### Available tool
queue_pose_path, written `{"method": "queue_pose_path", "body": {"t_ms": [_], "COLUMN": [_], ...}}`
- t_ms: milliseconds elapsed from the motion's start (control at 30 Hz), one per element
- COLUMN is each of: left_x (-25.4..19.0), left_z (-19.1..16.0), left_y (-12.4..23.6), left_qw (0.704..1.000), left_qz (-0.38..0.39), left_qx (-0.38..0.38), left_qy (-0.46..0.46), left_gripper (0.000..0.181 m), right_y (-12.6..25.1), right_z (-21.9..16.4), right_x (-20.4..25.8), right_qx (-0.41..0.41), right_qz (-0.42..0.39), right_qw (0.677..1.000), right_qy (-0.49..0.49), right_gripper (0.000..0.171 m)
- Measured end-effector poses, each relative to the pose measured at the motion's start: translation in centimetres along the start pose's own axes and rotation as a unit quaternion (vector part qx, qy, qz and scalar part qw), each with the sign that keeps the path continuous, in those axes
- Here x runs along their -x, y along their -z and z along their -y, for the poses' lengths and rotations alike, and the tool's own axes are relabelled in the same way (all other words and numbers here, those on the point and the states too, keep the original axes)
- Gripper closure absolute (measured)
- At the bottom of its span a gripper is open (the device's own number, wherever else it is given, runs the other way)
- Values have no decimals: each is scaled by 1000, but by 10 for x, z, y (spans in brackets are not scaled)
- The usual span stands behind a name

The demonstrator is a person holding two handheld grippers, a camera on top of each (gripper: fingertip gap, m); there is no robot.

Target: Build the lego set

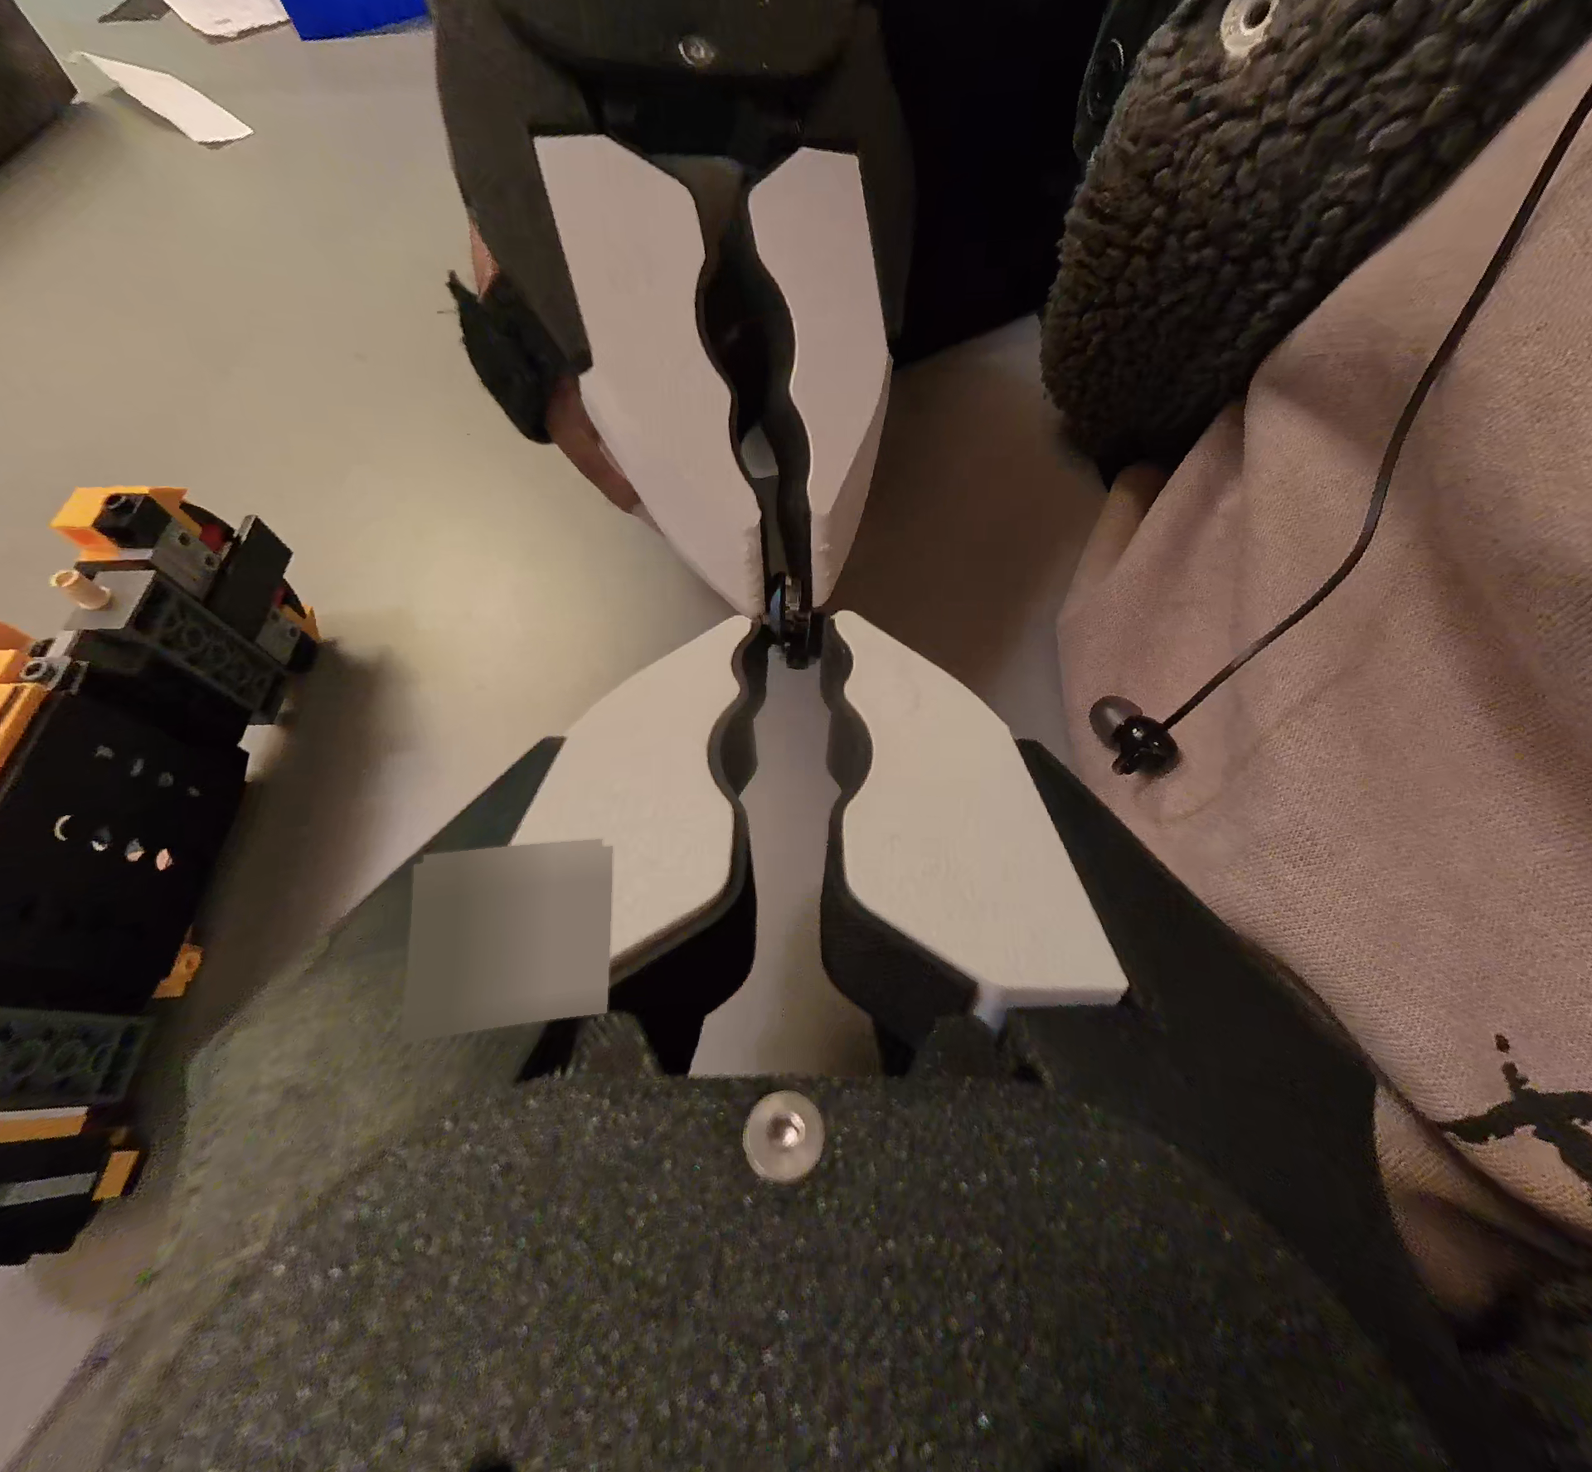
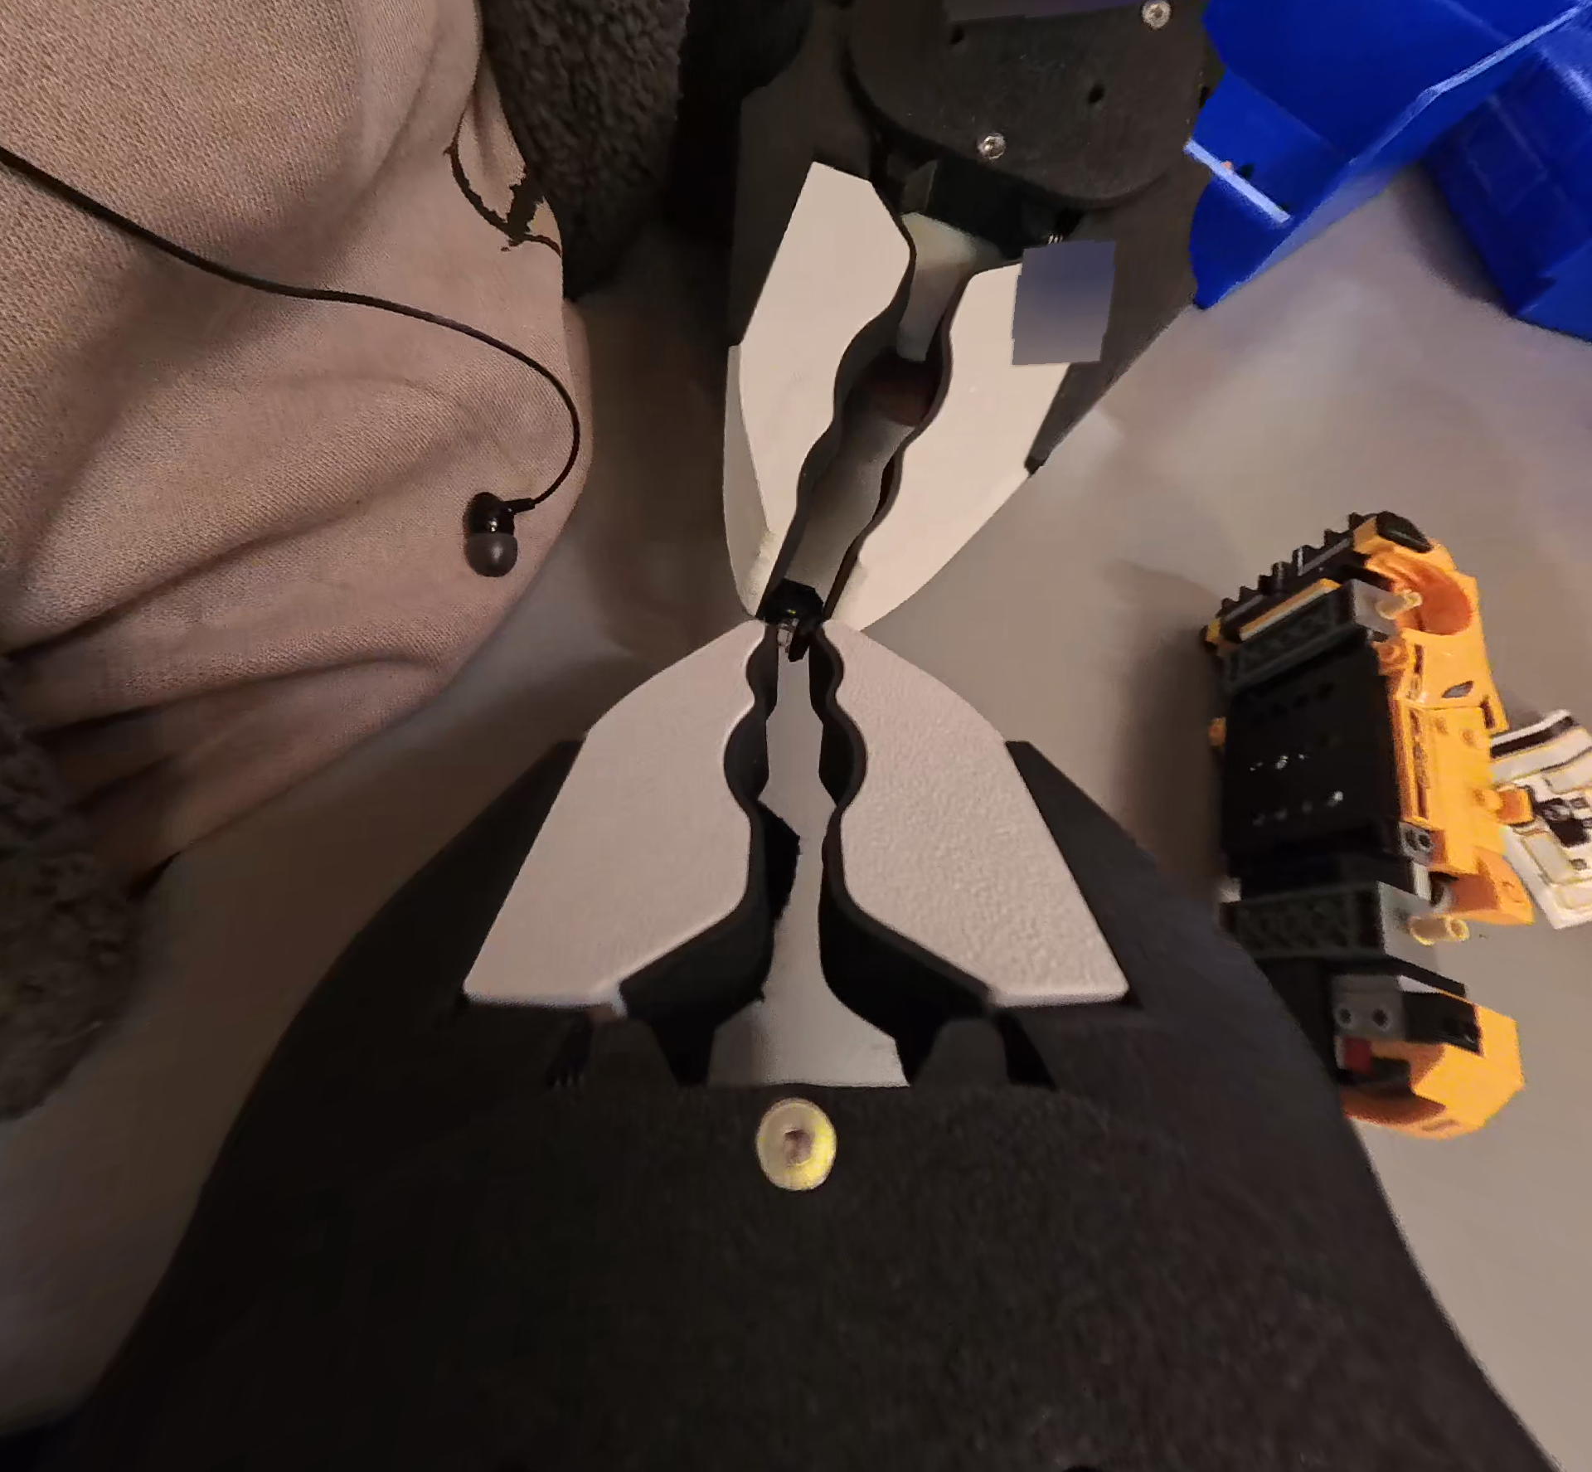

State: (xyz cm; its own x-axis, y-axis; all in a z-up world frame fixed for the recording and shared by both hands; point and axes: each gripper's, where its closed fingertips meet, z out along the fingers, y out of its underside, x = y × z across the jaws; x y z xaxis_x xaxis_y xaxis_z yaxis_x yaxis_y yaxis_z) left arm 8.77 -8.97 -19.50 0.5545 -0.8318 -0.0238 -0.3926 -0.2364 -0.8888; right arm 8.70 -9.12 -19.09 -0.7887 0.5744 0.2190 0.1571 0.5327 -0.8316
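Note:
My two grippers meet tip to tip above the grey table (image 1: 301, 328). Between the tips is a small black lego piece (image 1: 792, 631), which also shows in the right wrist view (image 2: 792, 612). I cannot tell whether it is one piece or two pressed together. My left gripper (image 1: 794, 628) is closed on it from one side, and my right gripper (image 2: 792, 636) is closed on it from the other. The orange and black lego model (image 1: 129, 741) lies on the table to the left; in the right wrist view (image 2: 1344, 810) it is to the right.
Blue bins (image 2: 1378, 95) stand at the back of the table. White paper sheets (image 1: 172, 95) lie near them. A printed sheet (image 2: 1551, 819) lies beside the model. A person's beige garment (image 1: 1335, 655) with a dangling black earbud (image 1: 1128, 733) is close behind the grippers. Both grippers' tips are close together, under 4 cm apart.

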Motion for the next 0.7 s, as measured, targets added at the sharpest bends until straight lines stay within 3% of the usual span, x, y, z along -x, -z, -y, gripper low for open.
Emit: {"method": "queue_pose_path", "body": {"t_ms": [700], "left_x": [-4], "left_z": [14], "left_y": [7], "left_qw": [998], "left_qz": [-24], "left_qx": [-39], "left_qy": [52], "left_gripper": [171], "right_y": [6], "right_z": [14], "right_x": [0], "right_qx": [-86], "right_qz": [3], "right_qw": [995], "right_qy": [-58], "right_gripper": [164]}}
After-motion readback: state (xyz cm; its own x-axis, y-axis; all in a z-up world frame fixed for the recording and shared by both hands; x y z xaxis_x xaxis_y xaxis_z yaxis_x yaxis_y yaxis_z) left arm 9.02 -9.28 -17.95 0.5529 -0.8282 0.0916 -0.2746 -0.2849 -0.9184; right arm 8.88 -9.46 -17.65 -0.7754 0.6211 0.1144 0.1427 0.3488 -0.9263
